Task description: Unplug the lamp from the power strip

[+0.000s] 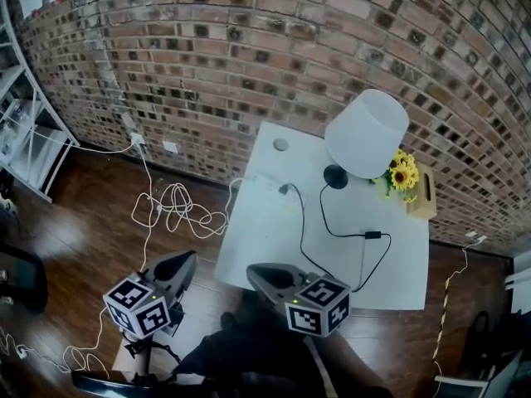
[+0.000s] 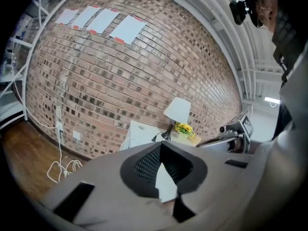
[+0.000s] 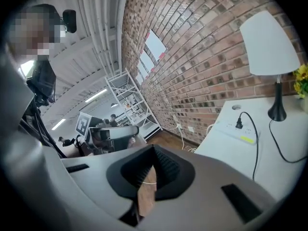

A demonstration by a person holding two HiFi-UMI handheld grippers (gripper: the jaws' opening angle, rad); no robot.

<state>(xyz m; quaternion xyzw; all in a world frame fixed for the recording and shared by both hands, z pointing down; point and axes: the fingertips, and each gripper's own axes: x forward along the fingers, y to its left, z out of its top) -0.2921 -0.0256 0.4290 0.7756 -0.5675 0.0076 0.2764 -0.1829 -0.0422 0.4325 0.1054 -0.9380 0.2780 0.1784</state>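
At the left, loose white cables (image 1: 178,207) coil on the wooden floor (image 1: 83,230). We hold our grey left gripper (image 1: 184,260) over the floor and our right gripper (image 1: 257,273) at the white table (image 1: 265,243) edge, both closed on nothing. The black plug (image 1: 284,190) sits in the white power strip (image 1: 264,181). The white-shaded lamp (image 1: 367,133) stands further right, beside yellow sunflowers (image 1: 403,173).

Rough, matt red-brown brick wall (image 1: 249,48). Glossy dark wood floor (image 1: 75,222). Smooth, matt white table (image 1: 257,247). The lamp (image 1: 367,133) has a matt white shade and a glossy black base. Its thin black cable (image 1: 302,226) looks like smooth plastic.
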